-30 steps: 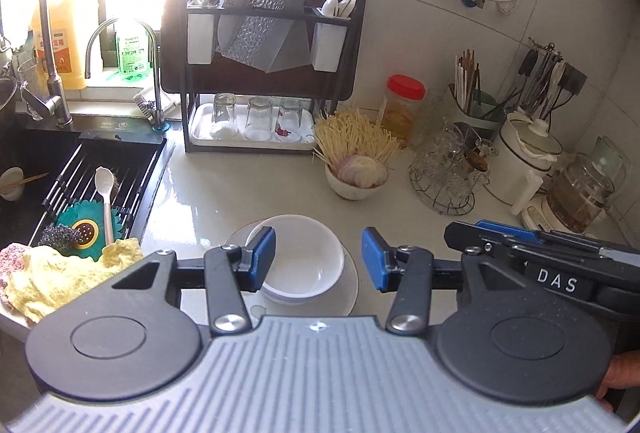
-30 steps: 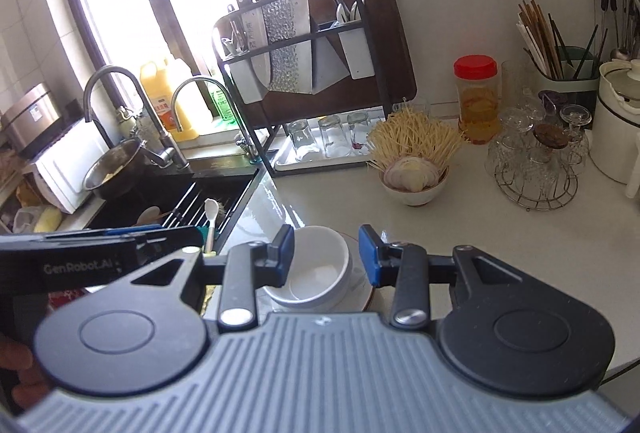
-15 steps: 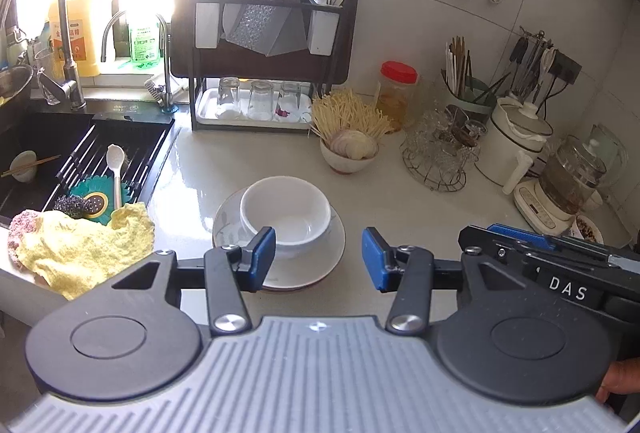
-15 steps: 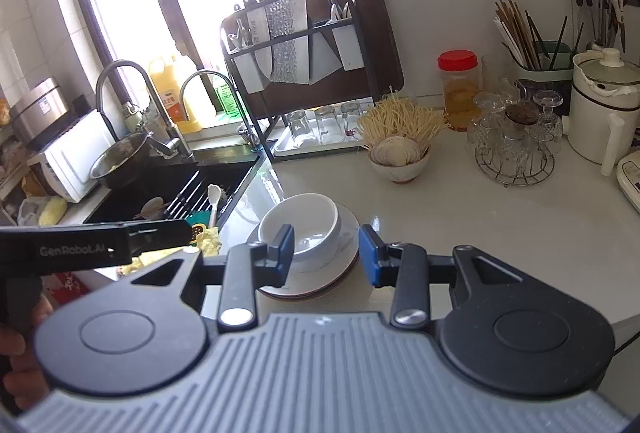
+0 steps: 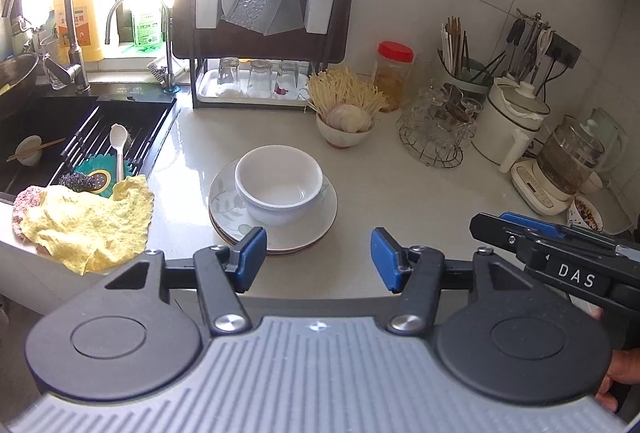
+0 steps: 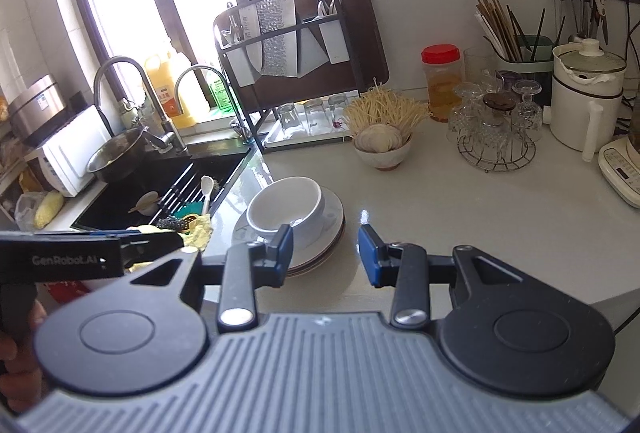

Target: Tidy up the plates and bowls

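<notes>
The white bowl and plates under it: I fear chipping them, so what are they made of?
White bowl: likely glazed ceramic; glossy, thick rim, opaque. Plates: seemingly glazed ceramic too; shiny, with a grey leaf print. Melamine can't be ruled out.

I count one white bowl [image 5: 279, 185] sitting in a stack of at least two plates [image 5: 304, 233]. Far behind stands one small bowl of mushrooms [image 5: 345, 131]. Three upturned glasses [image 5: 258, 78] rest on the rack tray, one red-lidded jar [image 5: 394, 73] to the right, two faucets [image 5: 48, 13] far left.
</notes>
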{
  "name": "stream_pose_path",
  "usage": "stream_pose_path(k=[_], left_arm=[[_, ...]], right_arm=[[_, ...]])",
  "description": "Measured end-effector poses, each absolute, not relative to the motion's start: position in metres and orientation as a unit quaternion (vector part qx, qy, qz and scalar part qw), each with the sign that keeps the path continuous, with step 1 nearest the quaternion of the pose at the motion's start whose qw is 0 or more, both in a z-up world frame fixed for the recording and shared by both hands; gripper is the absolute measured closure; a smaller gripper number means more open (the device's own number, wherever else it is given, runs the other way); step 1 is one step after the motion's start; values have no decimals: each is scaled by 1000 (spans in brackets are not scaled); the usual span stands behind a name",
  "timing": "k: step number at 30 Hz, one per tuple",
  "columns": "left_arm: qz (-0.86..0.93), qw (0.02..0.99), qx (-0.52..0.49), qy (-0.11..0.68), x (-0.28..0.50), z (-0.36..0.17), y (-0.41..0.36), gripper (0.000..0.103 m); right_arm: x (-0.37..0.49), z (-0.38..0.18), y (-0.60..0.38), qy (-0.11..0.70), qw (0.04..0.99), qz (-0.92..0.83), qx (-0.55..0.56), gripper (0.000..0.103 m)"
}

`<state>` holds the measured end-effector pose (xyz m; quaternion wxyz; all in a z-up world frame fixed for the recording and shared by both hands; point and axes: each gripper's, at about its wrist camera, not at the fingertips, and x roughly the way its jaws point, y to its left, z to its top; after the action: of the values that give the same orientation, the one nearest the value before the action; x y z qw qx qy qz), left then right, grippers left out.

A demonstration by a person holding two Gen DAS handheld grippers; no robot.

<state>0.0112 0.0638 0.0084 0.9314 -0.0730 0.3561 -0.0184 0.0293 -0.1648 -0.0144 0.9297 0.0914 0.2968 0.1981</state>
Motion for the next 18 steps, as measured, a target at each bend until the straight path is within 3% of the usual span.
stream_pose_path(k=[2,10,13,18], left_arm=[[-15,931,-72,359,10,8,62,34],[0,930,-65,363,8,11,55,15],[2,931,-56,361,10,11,53,10],[3,931,-56,359,12,10,55,6]], right_arm=[[28,-15,-168,296,930,197,90,49],[30,-13,-178,294,931,201,82,47],[32,-13,-182,286,933,198,86,27],[33,-13,-182,282,933,203,91,26]])
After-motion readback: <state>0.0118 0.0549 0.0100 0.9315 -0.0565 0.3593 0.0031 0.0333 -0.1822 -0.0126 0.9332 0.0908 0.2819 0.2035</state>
